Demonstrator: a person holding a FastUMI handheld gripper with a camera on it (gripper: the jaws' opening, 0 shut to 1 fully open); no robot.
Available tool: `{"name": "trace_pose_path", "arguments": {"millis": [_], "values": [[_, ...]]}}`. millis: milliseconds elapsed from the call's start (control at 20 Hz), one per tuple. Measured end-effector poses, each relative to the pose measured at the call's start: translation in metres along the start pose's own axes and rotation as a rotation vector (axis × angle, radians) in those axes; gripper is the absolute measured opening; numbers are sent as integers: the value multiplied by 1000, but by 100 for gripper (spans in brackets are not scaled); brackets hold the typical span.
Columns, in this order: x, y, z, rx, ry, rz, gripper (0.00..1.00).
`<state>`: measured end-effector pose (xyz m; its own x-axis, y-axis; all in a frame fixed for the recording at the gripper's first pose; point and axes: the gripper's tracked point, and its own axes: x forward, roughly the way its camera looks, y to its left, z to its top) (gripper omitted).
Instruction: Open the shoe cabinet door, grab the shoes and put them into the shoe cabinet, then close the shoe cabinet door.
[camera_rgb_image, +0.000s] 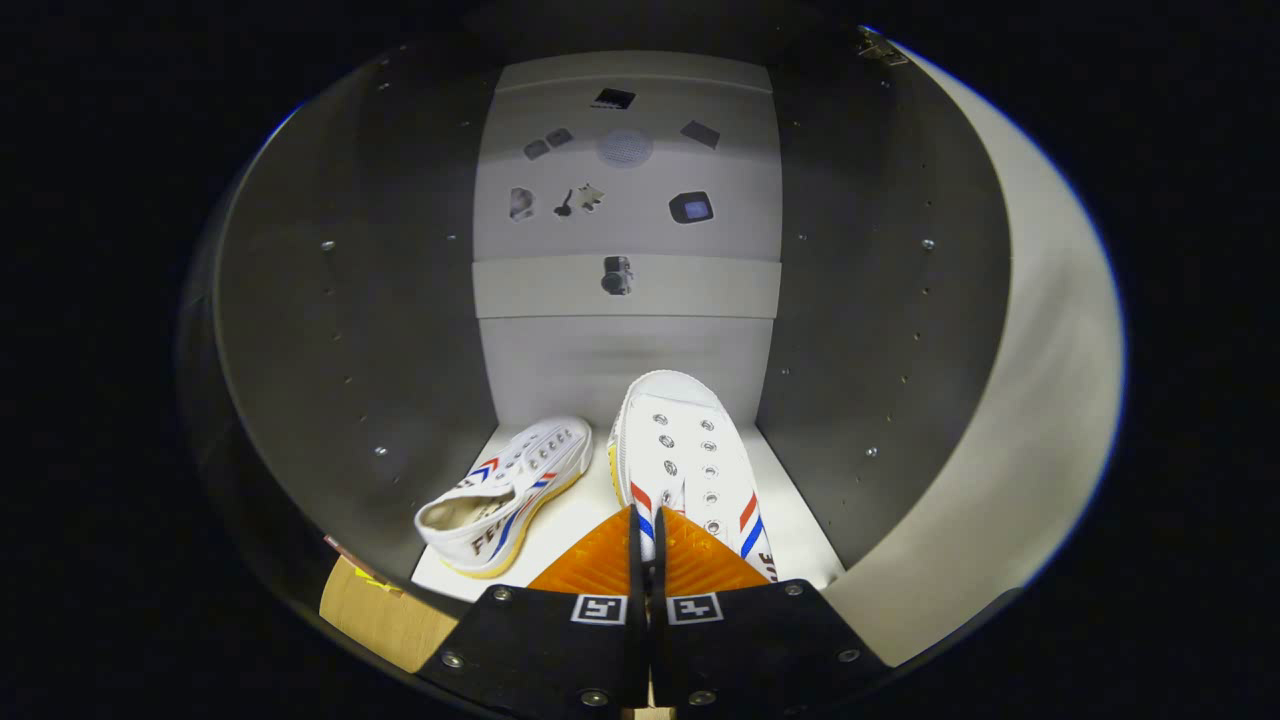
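Gripper (646, 545) with ribbed, wedge-shaped fingers pressed nearly together, clamping the heel end of the right shoe (685, 465), a white canvas sneaker with metal eyelets and red-blue stripes; its heel is hidden behind the fingers; left shoe (510, 492), matching, with a yellowish rubber sole, lies tilted on its side near the front left corner of the cabinet floor (580, 515); smooth dark side walls (400, 330) dotted with peg holes; pale back panel (625, 345); small dark shapes higher up are indistinct.

matt white canvas shoes (600, 470) on the cabinet's smooth floor (800, 540).
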<state>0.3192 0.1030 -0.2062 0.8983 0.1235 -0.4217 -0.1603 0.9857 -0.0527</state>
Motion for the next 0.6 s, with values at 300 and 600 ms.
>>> {"name": "trace_pose_path", "arguments": {"millis": [300, 600], "values": [[68, -19, -10, -23, 53, -82, 2], [73, -25, 4, -29, -18, -129, 27]]}}
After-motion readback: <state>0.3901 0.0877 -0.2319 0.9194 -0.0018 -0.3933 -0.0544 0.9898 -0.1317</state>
